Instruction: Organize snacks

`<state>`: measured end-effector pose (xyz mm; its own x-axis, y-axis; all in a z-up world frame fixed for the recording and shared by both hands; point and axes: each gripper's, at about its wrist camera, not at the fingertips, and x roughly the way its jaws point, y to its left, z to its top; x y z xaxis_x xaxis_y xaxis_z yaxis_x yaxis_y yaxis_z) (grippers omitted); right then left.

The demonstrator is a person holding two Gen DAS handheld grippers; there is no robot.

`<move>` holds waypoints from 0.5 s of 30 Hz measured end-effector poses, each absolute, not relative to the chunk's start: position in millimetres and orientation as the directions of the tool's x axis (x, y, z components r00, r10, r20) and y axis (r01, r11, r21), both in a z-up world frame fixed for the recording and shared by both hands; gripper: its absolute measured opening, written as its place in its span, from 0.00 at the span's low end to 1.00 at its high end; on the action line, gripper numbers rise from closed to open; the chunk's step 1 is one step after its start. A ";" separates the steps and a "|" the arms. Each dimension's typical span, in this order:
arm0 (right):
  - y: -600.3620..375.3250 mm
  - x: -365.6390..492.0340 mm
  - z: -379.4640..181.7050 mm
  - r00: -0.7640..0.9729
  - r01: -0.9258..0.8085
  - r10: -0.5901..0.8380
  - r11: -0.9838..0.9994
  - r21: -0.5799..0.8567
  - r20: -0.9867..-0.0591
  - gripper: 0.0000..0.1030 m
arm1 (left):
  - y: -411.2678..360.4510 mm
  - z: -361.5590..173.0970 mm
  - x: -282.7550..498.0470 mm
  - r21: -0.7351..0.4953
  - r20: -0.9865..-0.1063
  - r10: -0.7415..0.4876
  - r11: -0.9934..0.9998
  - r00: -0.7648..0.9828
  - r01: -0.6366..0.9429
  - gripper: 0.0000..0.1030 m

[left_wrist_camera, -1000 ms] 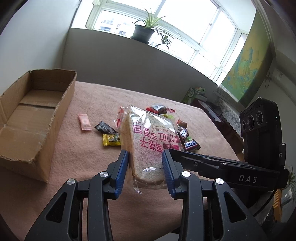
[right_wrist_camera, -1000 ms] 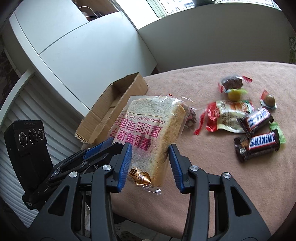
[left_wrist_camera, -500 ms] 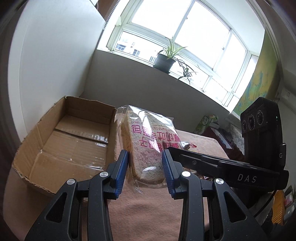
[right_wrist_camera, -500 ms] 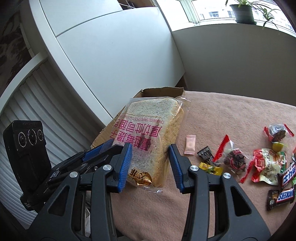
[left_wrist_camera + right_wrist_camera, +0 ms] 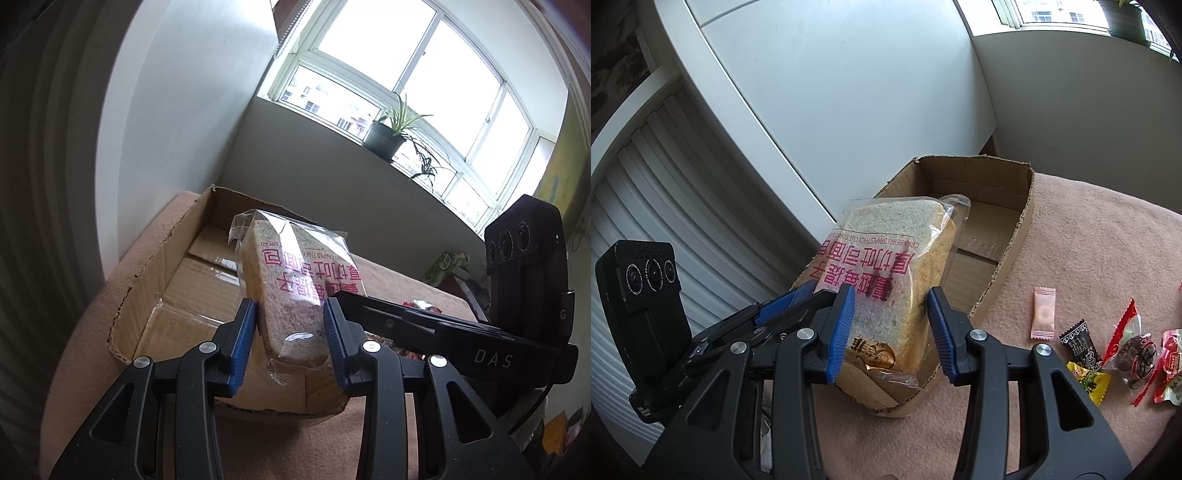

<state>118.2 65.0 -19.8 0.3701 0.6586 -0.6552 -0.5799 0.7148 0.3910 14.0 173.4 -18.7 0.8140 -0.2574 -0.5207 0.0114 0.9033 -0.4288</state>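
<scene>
A clear bag of sliced bread (image 5: 295, 280) with pink print hangs in the air over the near end of an open, empty cardboard box (image 5: 147, 284). My left gripper (image 5: 291, 314) is shut on the bag's lower end, blue pads pressing both sides. My right gripper (image 5: 891, 299) is shut on the same bread bag (image 5: 886, 258) from another side. In the right wrist view the box (image 5: 1008, 258) lies just beyond the bread. Loose snacks rest on the cloth to the right: a pink candy (image 5: 1043, 314), a black packet (image 5: 1080, 341), a yellow packet (image 5: 1087, 380).
A pink cloth covers the table (image 5: 1089, 240). White wall panels (image 5: 849, 92) stand close behind the box. A window sill with a potted plant (image 5: 388, 136) runs along the far side. More red-wrapped snacks (image 5: 1137, 350) lie at the right edge.
Both grippers carried the bread bag leftwards, from above the scattered snacks to above the cardboard box. The box now fills the view behind the bread, and the grip is unchanged.
</scene>
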 end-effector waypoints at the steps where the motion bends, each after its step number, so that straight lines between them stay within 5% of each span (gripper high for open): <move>1: 65.7 119.4 -21.9 0.375 -0.577 0.654 0.719 0.387 -0.657 0.42 | 174.6 -19.5 14.0 -0.427 -0.525 -0.251 0.904 0.813 0.003 0.34; 15: 15.3 106.9 -3.9 0.496 -0.524 0.598 0.784 0.332 -0.630 0.43 | 164.6 -13.8 13.0 -0.406 -0.514 -0.226 0.914 0.828 -0.002 0.33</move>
